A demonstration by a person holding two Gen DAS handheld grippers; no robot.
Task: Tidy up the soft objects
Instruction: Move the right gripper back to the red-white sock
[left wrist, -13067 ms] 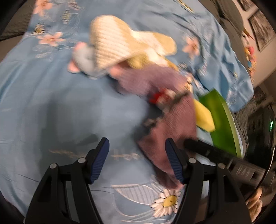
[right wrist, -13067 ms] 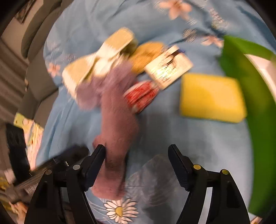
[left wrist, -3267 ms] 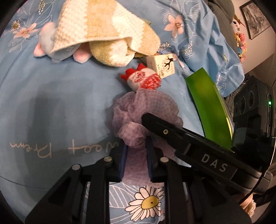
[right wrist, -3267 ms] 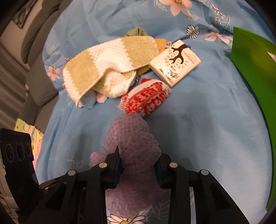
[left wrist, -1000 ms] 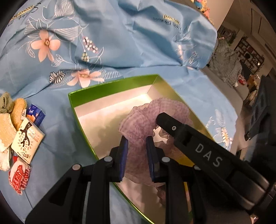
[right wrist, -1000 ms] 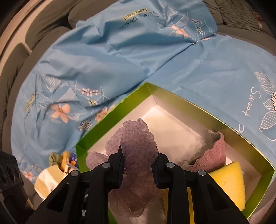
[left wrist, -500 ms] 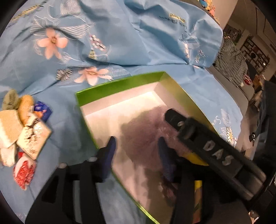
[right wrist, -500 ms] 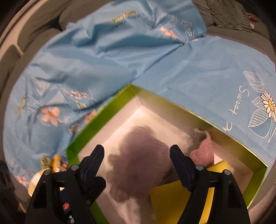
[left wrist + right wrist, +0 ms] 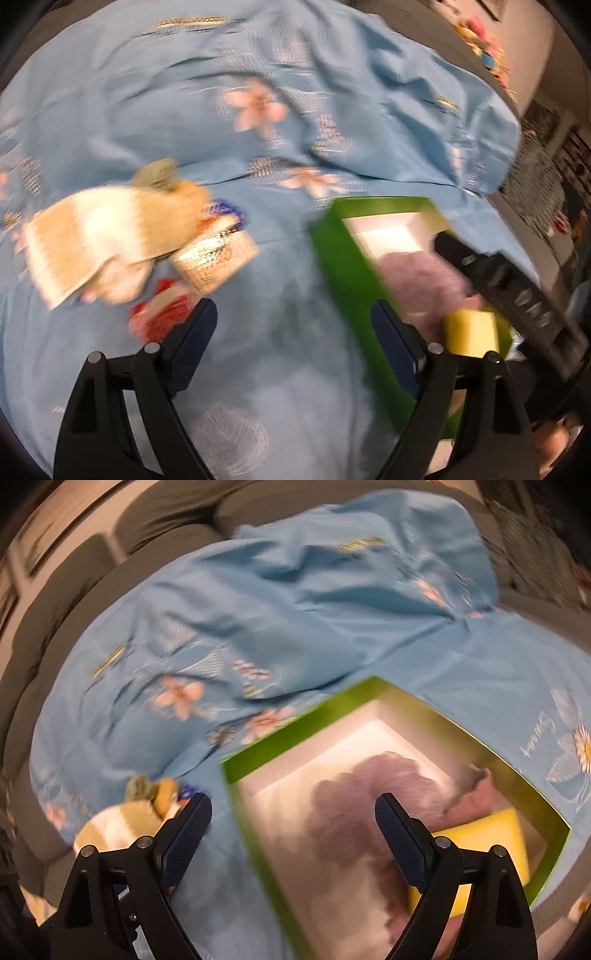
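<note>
Step in hand: the purple mesh pouf (image 9: 354, 805) is lying inside the green box (image 9: 258, 760), so the drop-off is judged finished and a fresh pick is coming due.
Left gripper (image 9: 293, 328): its jaws are opening, standing wide apart with nothing between them, only blue floral sheet (image 9: 147, 110) showing below.
Right gripper (image 9: 293, 818): its jaws are opening too, wide and empty, hanging above the box's near wall.
Box contents: the pouf is sitting beside a yellow sponge (image 9: 491, 834) and a pink cloth (image 9: 476, 797).
Remaining items: a striped knit cloth (image 9: 99, 236), a tissue pack (image 9: 218, 258) and a red-and-white soft toy (image 9: 162, 314) are lying together on the sheet, apart from the box.
Next move: it appears to call for bringing one empty gripper to this cluster; the red toy is lying nearest the left gripper's fingers.
Caution: both views are blurring, so fine contacts cannot be told.
</note>
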